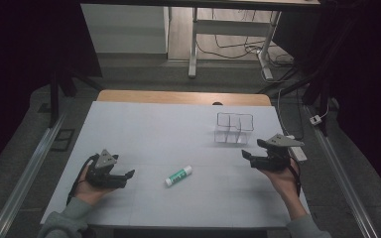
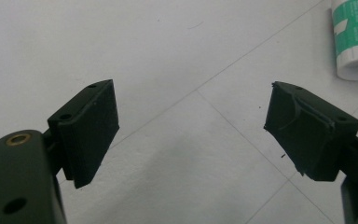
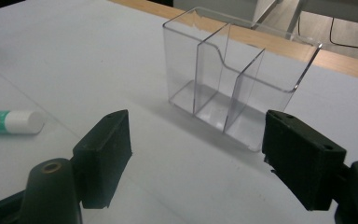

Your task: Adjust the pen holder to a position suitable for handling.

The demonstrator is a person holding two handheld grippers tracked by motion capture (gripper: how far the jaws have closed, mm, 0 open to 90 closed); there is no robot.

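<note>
**Both grippers open over white sheet, nothing held**

While I held both tools low over the table [image 1: 129,96], neither had hold of anything. My left gripper [image 1: 124,176] sat at the near left, jaws spread wide, bare white sheet between them. My right gripper [image 1: 252,148] sat at the near right, jaws equally wide apart, empty.

White sheet [image 1: 154,129] covered most of the tabletop, with faint crease lines crossing it; a strip of wood edge showed along the far side. Glue stick [image 1: 178,175], white with green label, lay flat on the sheet between my two grippers, nearer the left one. Clear plastic organizer [image 3: 233,79] with divided compartments stood upright just ahead of the right gripper, empty.

Room was dim: grey floor, white desk legs [image 1: 193,44] and loose cables [image 1: 238,49] beyond the table, dark curtains at both sides.
</note>
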